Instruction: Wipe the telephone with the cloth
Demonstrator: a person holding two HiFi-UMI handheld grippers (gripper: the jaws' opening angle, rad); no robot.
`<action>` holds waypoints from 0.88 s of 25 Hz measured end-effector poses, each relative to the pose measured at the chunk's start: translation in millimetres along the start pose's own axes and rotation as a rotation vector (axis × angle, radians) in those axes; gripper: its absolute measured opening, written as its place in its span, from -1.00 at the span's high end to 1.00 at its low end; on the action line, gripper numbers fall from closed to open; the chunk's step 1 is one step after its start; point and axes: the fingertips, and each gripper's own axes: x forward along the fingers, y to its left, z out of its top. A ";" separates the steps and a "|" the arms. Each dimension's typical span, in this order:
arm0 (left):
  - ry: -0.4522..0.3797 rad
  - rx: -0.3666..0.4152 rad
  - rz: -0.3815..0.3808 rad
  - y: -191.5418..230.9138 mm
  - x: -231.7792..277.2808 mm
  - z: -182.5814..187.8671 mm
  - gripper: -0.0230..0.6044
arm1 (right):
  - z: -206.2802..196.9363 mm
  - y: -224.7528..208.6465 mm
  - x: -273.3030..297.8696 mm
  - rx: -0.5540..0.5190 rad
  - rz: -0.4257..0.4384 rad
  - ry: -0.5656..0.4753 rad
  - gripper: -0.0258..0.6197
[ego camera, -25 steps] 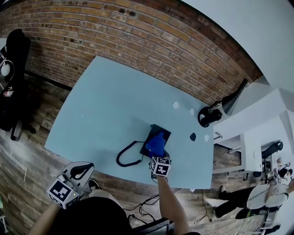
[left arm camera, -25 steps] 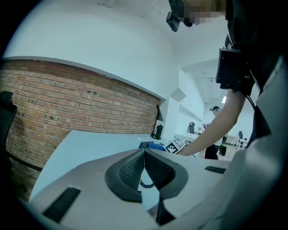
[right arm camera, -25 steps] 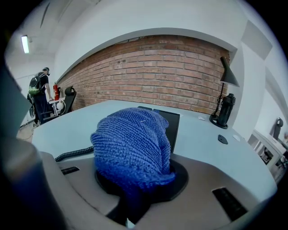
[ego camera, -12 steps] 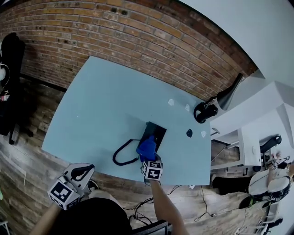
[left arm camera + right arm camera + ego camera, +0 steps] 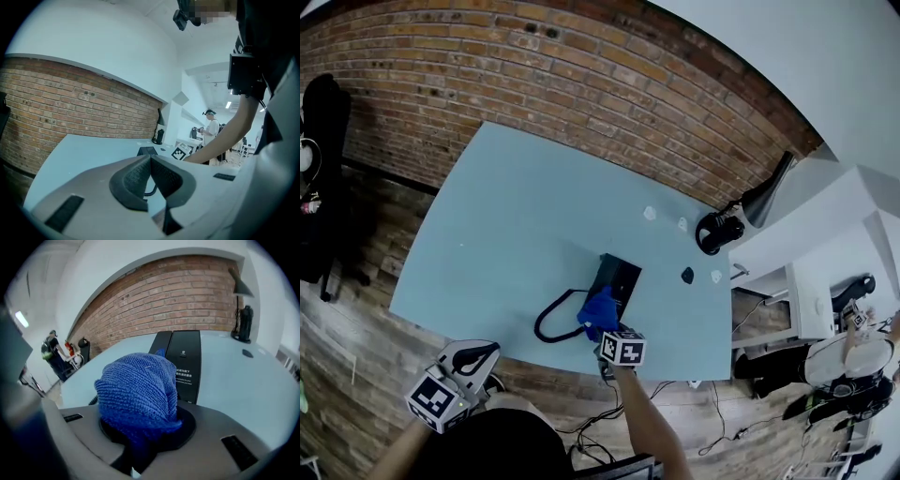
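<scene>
Clamping blue cloth [image 5: 138, 392], right hand-held gripper [image 5: 140, 441] at telephone [image 5: 187, 350]; label [image 5: 183, 376] illegible.

cloth [image 5: 138, 390]: blue knit fabric, ribbed loops, rough, matt
phone [image 5: 185, 359]: black plastic, smooth, slight sheen
table [image 5: 516, 206]: pale blue top, smooth, matt
wall [image 5: 581, 75]: red brick, rough
floor [image 5: 356, 309]: wood planks, worn-looking
left gripper [image 5: 150, 161]: grey plastic shell, matt; pads [image 5: 133, 180] dark, fine-ribbed
right gripper [image 5: 140, 432]: grey matt plastic shell
</scene>
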 end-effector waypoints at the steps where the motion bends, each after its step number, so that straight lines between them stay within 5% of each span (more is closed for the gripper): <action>1: 0.009 0.001 0.006 0.5 -1.1 -1.4 0.86 | 7.9 -1.8 -4.7 0.018 0.030 -0.004 0.58; 6: 0.020 -0.002 0.027 6.0 -7.8 -2.5 0.86 | 82.8 -40.3 -9.9 -0.060 -0.036 -0.135 0.58; 10: 0.044 0.006 0.046 7.7 -10.7 -7.3 0.86 | 132.4 -78.6 -0.4 -0.149 -0.151 -0.119 0.58; 14: 0.056 -0.006 0.068 11.7 -15.0 -7.9 0.86 | 136.6 -96.8 18.2 -0.134 -0.184 -0.036 0.58; 17: 0.050 -0.010 0.081 15.4 -17.0 -8.0 0.86 | 132.0 -95.8 18.9 -0.084 -0.190 -0.091 0.58; 22: 0.059 -0.012 0.082 17.3 -12.1 -9.6 0.86 | 128.1 -85.2 23.5 -0.246 -0.182 -0.051 0.58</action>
